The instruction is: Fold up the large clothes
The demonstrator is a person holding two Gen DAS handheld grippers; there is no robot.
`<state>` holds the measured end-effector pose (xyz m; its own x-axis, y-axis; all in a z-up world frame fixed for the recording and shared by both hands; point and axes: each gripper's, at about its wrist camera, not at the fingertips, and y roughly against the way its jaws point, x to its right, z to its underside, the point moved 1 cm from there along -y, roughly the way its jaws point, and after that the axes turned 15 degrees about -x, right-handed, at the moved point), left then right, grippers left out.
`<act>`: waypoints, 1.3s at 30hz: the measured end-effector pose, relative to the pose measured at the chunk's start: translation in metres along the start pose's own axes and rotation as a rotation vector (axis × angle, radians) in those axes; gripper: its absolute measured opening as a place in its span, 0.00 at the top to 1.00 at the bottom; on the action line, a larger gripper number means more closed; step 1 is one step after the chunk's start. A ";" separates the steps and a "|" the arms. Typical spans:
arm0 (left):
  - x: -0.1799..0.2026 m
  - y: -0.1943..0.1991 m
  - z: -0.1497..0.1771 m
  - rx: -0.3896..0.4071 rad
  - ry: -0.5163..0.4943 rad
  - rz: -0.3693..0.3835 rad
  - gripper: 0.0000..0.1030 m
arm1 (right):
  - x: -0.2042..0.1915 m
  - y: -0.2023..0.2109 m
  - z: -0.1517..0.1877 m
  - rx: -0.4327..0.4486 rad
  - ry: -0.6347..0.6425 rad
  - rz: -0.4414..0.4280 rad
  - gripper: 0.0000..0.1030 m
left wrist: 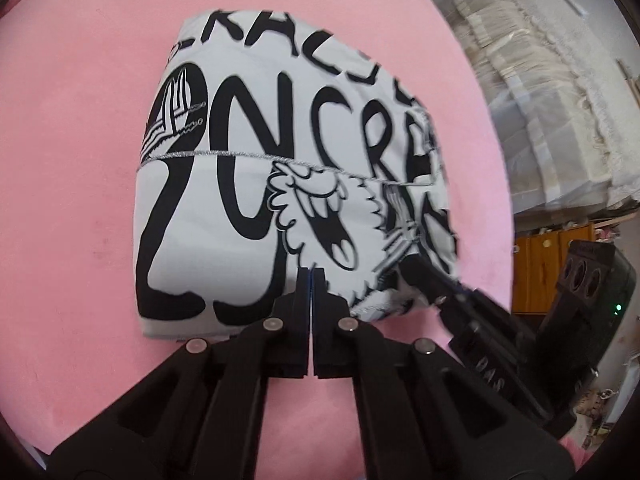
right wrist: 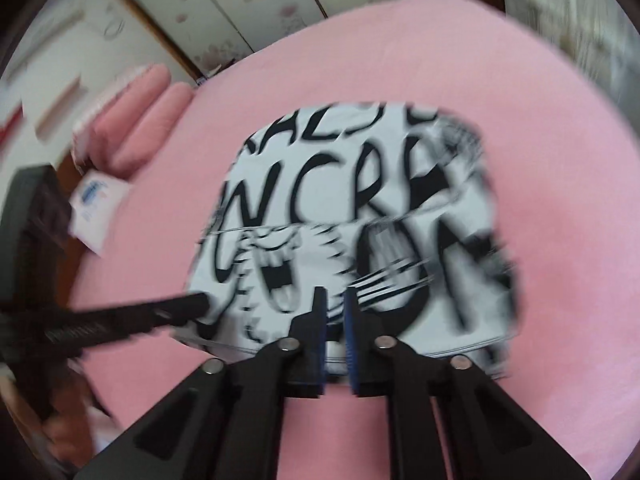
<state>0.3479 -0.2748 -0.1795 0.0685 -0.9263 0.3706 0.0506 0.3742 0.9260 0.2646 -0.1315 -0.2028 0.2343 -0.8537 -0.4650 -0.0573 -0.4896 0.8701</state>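
1. The folded garment (left wrist: pixel 280 160), white with big black letters and cartoon drawings, lies flat near the middle of the pink bed sheet (left wrist: pixel 80 160). A thin silver line of stitching (left wrist: pixel 224 156) runs across it from side to side.
2. My left gripper (left wrist: pixel 311 276) is closed, with the two fingers pressed together. The tips are over the near edge of the garment. I cannot tell if any cloth is caught between them.
3. My right gripper (right wrist: pixel 335 292) is nearly closed, with only a narrow slit between the blue pads. Its view is blurred. The tips are over the near edge of the garment, and I see no cloth pinched in the slit.
4. In the left view, the right gripper comes in from the right side and its tip meets the near right corner of the garment, where the cloth partly covers it.
5. Beyond the right side of the bed there is a stack of pale folded textiles (left wrist: pixel 540 92), and below it a wooden cabinet (left wrist: pixel 552 264).
6. At the other side, two pink pillows (right wrist: pixel 136 128) lie at the bed's edge, with a white packet (right wrist: pixel 94 208) just beside them. Behind them stands a wardrobe with flowered doors (right wrist: pixel 240 12).
7. The sheet around the garment is bare.
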 end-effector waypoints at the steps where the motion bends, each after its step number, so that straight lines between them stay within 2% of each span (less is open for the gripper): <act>1: -0.002 -0.006 -0.002 -0.006 0.011 -0.012 1.00 | -0.003 -0.013 0.000 -0.027 0.004 0.000 0.98; 3: -0.009 -0.016 -0.004 -0.027 0.043 -0.058 1.00 | -0.008 -0.038 -0.001 -0.070 0.047 0.010 0.98; 5: -0.018 -0.032 -0.006 -0.065 0.065 -0.152 1.00 | -0.010 -0.062 0.000 -0.091 0.084 0.061 0.98; 8: -0.029 -0.042 -0.006 -0.053 0.061 -0.140 1.00 | -0.014 -0.078 0.002 -0.098 0.145 0.095 0.99; 10: -0.030 -0.042 -0.006 -0.047 0.044 -0.128 1.00 | -0.013 -0.075 0.002 -0.068 0.192 0.183 0.99; 15: -0.038 -0.033 -0.008 -0.040 0.073 -0.094 1.00 | 0.028 -0.049 -0.001 -0.023 0.084 0.210 1.00; 18: -0.036 -0.019 -0.005 -0.010 0.074 -0.121 1.00 | 0.045 -0.034 0.000 -0.002 0.096 0.336 1.00; 20: -0.036 -0.012 -0.004 -0.010 0.083 -0.128 1.00 | 0.049 -0.030 0.002 -0.015 0.123 0.346 1.00; 24: -0.032 -0.006 -0.003 0.003 0.093 -0.175 1.00 | 0.032 -0.026 0.013 -0.003 0.231 0.440 1.00; 26: -0.029 0.002 -0.001 0.023 0.083 -0.196 1.00 | 0.028 -0.014 0.014 0.019 0.191 0.376 1.00; 28: -0.025 0.012 -0.001 0.055 0.072 -0.184 1.00 | 0.028 -0.002 0.010 0.063 0.121 0.233 1.00; 30: -0.025 0.019 -0.008 0.082 0.074 -0.180 1.00 | 0.024 -0.007 0.003 0.054 0.086 0.140 1.00; 32: -0.029 0.018 -0.018 0.086 0.079 -0.187 1.00 | 0.017 -0.021 -0.005 0.016 0.088 0.093 1.00; 34: -0.035 0.011 -0.030 0.079 0.093 -0.224 1.00 | 0.010 -0.039 -0.008 -0.009 0.111 0.075 1.00; 39: -0.042 0.005 -0.055 0.104 0.090 -0.186 1.00 | -0.016 -0.063 -0.029 -0.011 0.168 0.022 1.00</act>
<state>0.4000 -0.2317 -0.1942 0.1566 -0.9693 0.1894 -0.0321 0.1867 0.9819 0.2925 -0.0820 -0.2455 0.3924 -0.8221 -0.4126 -0.0538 -0.4684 0.8819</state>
